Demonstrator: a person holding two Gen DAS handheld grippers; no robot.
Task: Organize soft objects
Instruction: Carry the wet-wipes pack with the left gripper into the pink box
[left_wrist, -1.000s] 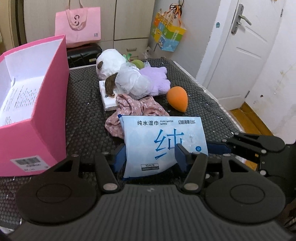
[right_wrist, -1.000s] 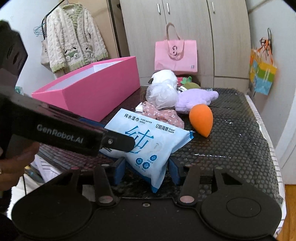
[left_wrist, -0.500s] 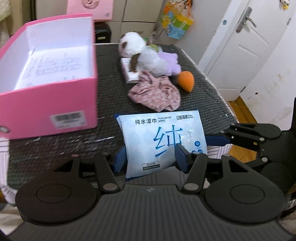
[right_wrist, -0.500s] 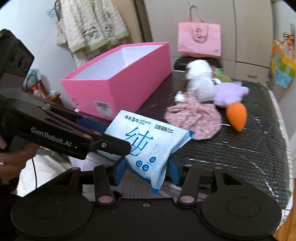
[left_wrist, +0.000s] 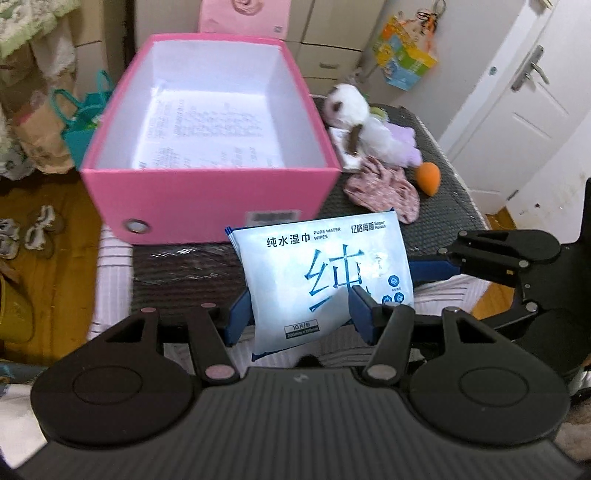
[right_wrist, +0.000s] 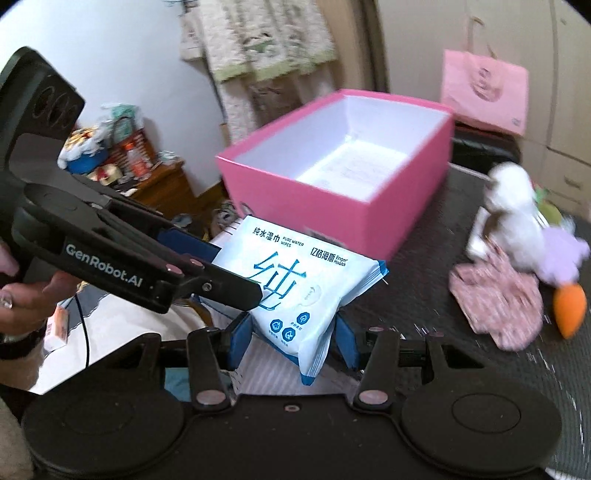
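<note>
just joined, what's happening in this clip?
A person holds a pale blue soft pack of wet wipes in the air with both tongs, left and right, each clamped on it. It hangs in front of the open pink cardboard box. The other soft items remain on the dark mat.

The pink box (left_wrist: 210, 199) stood open-topped at twelve o'clock, its near wall the only barrier. Plush toys (left_wrist: 364, 127), floral cloth (left_wrist: 380, 186) and orange sponge (left_wrist: 428, 177) crowded two o'clock.
</note>
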